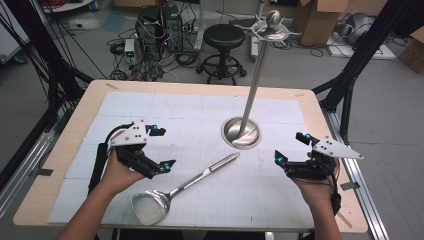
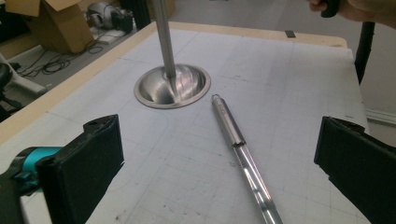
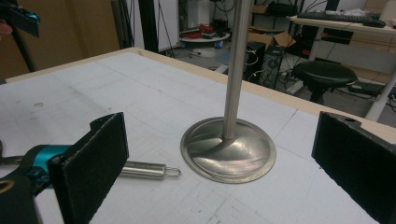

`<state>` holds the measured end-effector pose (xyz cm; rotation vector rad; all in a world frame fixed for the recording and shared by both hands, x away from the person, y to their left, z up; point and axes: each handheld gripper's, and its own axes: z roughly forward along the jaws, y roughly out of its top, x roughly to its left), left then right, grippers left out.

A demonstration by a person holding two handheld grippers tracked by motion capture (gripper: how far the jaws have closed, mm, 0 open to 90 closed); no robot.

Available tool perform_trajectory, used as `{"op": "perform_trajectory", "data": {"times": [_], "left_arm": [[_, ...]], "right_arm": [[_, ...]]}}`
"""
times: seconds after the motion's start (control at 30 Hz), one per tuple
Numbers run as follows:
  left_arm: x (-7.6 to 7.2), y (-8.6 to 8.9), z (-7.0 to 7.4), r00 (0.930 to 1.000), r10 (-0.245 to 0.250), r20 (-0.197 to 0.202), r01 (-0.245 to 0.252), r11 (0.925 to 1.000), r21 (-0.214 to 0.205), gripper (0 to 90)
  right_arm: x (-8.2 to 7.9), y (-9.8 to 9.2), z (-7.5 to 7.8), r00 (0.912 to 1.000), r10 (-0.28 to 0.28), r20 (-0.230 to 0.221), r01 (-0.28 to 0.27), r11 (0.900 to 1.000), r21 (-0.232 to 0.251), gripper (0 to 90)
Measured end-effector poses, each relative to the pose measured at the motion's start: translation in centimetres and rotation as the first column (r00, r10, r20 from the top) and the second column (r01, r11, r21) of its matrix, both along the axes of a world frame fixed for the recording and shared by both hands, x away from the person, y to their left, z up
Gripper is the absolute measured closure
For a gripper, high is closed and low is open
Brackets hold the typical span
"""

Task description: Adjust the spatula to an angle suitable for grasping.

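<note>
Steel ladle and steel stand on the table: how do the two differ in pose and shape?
The shiny steel ladle lies flat on the white mat, while the tall steel stand rises upright. The ladle ends in a rounded bowl nearest the person, whereas the stand spreads into a round dished base and carries hooked arms at its top. Both are bare polished metal, and neither hand-held gripper touches them.
</note>
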<state>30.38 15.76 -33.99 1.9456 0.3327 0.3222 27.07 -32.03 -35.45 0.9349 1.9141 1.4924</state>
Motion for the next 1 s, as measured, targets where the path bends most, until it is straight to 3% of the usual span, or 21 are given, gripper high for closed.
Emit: {"op": "perform_trajectory", "data": {"times": [0.33, 0.53, 0.83, 1.0], "left_arm": [[0.4, -3.1, -0.6, 0.9988, -0.025, -0.042, 0.027, 0.9978, 0.06, 1.7], [0.8, -5.2, -1.6, 0.9952, -0.062, -0.075, 0.071, 0.9887, 0.132, 1.7], [1.3, -6.6, -2.5, 0.9905, -0.055, -0.126, 0.078, 0.9794, 0.186, 1.7], [1.5, -7.5, -3.2, 0.9873, -0.055, -0.149, 0.089, 0.9677, 0.236, 1.7]], "right_arm": [[0.2, 0.1, -0.2, 0.9999, -0.001, -0.012, 0.0, 1.0, -0.002, 2.6], [0.2, 0.0, -0.2, 1.0, -0.002, -0.006, 0.002, 1.0, 0.002, 2.5], [0.3, 0.0, -0.3, 0.9999, -0.001, -0.012, 0.001, 1.0, 0.002, 2.5], [0.3, 0.0, -0.4, 0.9999, -0.002, -0.012, 0.002, 1.0, 0.0, 2.5]]}}
